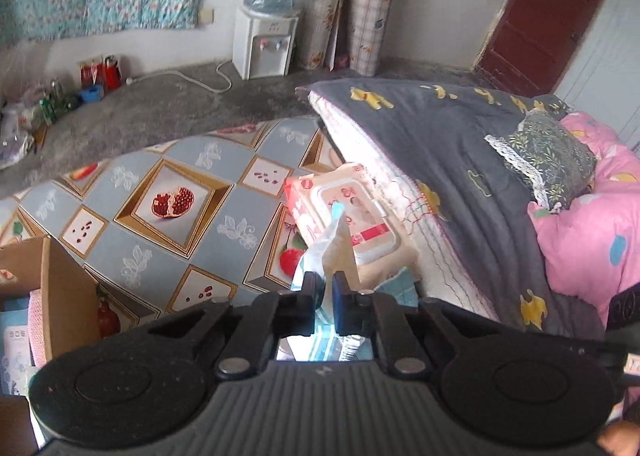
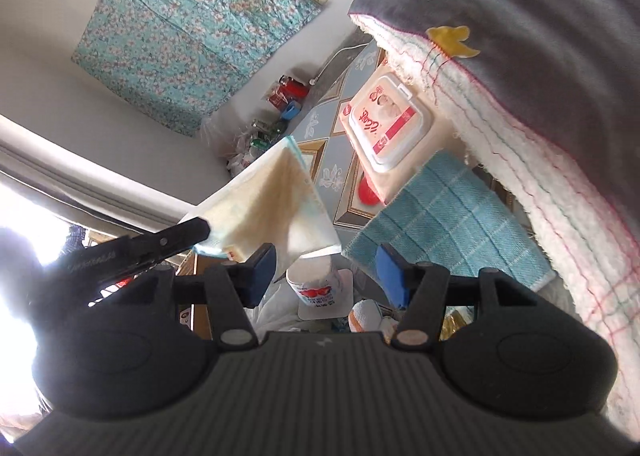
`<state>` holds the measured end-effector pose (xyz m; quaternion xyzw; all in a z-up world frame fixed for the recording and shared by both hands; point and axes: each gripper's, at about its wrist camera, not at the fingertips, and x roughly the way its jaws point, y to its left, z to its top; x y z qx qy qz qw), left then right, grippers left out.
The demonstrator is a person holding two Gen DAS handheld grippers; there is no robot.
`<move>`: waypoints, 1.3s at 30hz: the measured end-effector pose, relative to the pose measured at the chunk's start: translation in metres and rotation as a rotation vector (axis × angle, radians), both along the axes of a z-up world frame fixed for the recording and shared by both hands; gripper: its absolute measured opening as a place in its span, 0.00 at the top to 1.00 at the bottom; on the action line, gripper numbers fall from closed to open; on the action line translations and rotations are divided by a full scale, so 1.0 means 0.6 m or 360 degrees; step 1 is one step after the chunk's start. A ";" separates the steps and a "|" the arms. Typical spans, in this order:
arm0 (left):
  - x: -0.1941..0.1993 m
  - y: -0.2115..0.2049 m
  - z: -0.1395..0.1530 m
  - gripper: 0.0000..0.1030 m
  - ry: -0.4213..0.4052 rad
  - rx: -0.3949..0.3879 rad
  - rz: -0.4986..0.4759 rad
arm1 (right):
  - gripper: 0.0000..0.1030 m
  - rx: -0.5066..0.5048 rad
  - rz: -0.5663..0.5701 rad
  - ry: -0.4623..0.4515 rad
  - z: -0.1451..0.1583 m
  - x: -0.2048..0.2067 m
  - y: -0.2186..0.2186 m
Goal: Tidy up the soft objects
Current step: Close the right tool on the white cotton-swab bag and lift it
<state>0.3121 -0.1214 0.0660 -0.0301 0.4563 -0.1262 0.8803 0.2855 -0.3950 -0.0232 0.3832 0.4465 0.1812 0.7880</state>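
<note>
A tissue pack was pinched tight in the left hand-held gripper, lifted near the wet-wipes pack; the right hand-held gripper was held apart, empty.

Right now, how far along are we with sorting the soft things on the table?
Done: the cardboard box at the table's edge already holds some items. In hand: the left gripper is shut on a tissue pack, lifted off the table. The right gripper is open, holding nothing. Left: the wet-wipes pack and the blue cloth lie on the table.
</note>
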 end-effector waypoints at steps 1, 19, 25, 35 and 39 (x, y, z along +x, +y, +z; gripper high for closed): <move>-0.022 -0.006 0.008 0.92 -0.0035 0.0018 -0.0020 | 0.46 0.0006 -0.0010 -0.0005 0.004 -0.010 -0.009; -0.328 -0.151 -0.137 0.91 -0.0451 0.0479 -0.0217 | 0.35 0.0141 0.0169 0.0248 -0.068 -0.118 -0.003; -0.339 -0.150 -0.159 0.91 -0.0430 0.0402 -0.0242 | 0.33 0.0206 0.0193 0.0206 -0.065 -0.110 0.000; -0.341 -0.140 -0.194 0.91 -0.0395 0.0305 -0.0271 | 0.31 -0.0073 0.0283 0.0049 -0.036 -0.099 0.043; -0.349 -0.127 -0.191 0.89 -0.0409 0.0250 -0.0295 | 0.70 -0.0169 0.0351 0.0041 -0.054 -0.092 0.063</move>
